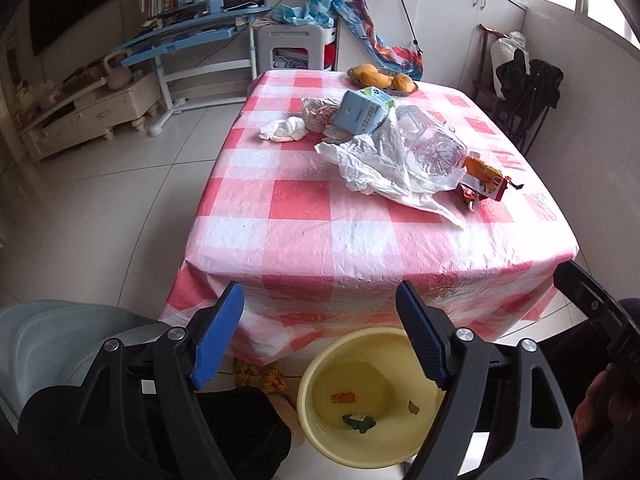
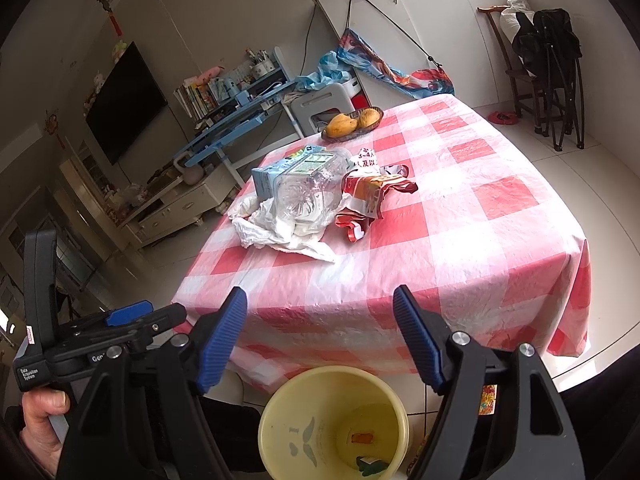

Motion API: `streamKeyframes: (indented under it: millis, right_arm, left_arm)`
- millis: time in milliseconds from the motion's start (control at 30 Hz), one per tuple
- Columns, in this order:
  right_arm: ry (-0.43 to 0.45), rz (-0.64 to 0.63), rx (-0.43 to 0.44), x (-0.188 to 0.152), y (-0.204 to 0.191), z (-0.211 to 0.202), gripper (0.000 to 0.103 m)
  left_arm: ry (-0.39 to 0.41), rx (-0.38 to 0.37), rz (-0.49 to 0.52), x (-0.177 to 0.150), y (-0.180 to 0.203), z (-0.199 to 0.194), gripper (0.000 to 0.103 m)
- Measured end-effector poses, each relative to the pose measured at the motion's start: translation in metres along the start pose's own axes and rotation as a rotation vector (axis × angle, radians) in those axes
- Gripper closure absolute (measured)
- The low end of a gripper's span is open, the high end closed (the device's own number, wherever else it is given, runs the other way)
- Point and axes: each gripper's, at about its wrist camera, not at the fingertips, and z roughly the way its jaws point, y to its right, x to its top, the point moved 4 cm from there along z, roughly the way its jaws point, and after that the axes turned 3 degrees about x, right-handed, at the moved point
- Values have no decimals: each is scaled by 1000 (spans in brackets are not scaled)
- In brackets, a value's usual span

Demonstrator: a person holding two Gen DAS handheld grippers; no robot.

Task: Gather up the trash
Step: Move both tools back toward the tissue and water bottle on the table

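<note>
A pile of trash lies on the red-and-white checked table: a clear plastic bottle on its side, a crumpled white plastic bag, a blue carton, a white tissue wad and a red-orange snack wrapper. The bottle, carton and wrapper also show in the right wrist view. A yellow bin stands on the floor below the table's near edge, with a few scraps inside. My left gripper and right gripper are both open and empty, held above the bin, short of the table.
A basket of mangoes sits at the table's far edge. A white stool and blue desk stand beyond the table. A chair with dark clothes stands at the right wall. My left gripper's body shows in the right view.
</note>
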Motion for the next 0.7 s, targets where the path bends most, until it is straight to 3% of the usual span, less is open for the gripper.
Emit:
streamKeyframes:
  millis: [233,700]
  right_arm:
    - [-15,-8,-1,-3,-2,3,29]
    - [-52,-36,12,-8,-11,12,27]
  left_arm:
    - [-5,-10,-84,2,-12,3,27]
    - [4,3,-111,3,-17,5,25]
